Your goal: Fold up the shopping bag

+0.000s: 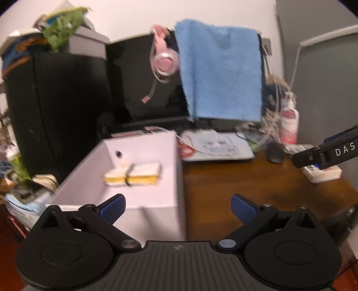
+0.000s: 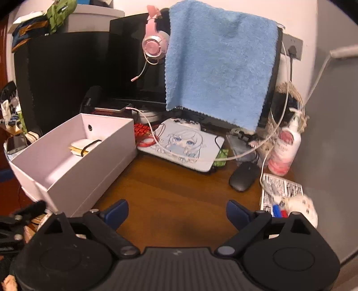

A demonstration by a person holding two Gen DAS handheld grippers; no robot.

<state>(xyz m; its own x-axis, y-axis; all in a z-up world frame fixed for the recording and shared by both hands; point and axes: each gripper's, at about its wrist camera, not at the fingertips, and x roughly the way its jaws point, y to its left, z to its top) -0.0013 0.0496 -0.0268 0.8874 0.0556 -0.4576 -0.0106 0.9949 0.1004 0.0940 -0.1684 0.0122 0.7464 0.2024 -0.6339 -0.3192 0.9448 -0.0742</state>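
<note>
The bag [image 1: 133, 173], a banded flat bundle, lies in the box [image 1: 156, 201] at the desk's left edge, long axis crosswise, ahead of your left gripper [image 1: 177, 207]; both your grippers' jaws are spread, empty.

We saw a brown wooden desk [image 2: 170, 185] against a pale wall [image 2: 297, 20], with a dark monitor [image 2: 138, 67] draped by a blue towel [image 2: 219, 67], and a grey panel [image 2: 331, 134] at right.
</note>
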